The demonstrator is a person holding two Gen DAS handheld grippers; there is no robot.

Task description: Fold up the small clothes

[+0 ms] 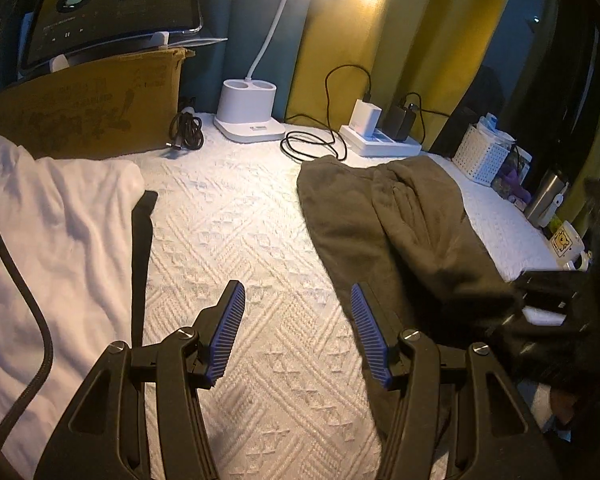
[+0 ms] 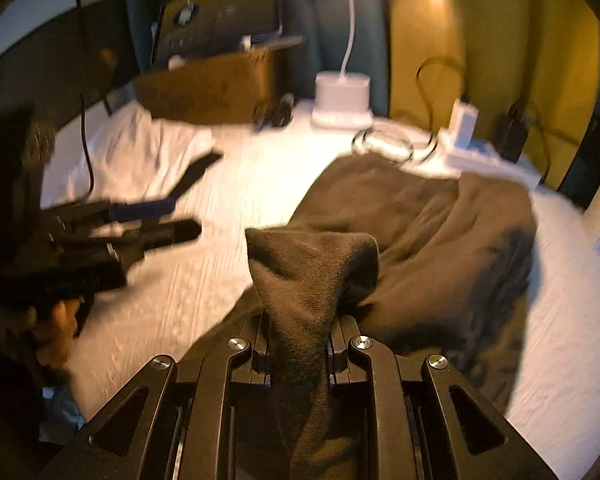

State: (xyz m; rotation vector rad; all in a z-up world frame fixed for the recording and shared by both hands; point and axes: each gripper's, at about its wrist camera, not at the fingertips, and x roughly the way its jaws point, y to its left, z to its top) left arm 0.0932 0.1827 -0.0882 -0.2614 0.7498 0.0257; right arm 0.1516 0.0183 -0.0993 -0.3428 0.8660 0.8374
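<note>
Lit white desk lamp [image 1: 249, 110] against teal-and-yellow padded wall [image 1: 412, 40].

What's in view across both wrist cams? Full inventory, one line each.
olive-brown garment: 1, right half of the table, one edge pinched up
white garment: 1, left side, rumpled
black strip: 1, along the white garment's right edge
textured table cover: 1, white, under everything
cardboard box: 1, brown, back left
tablet: 1, dark screen, on the box
desk lamp: 1, white, back centre
power strip: 1, white, back right, chargers plugged in
black cables: several, along the back
white basket: 1, far right
mug: 1, white, right edge
left hand-held gripper: open, empty
right hand-held gripper: shut on the olive-brown garment
</note>
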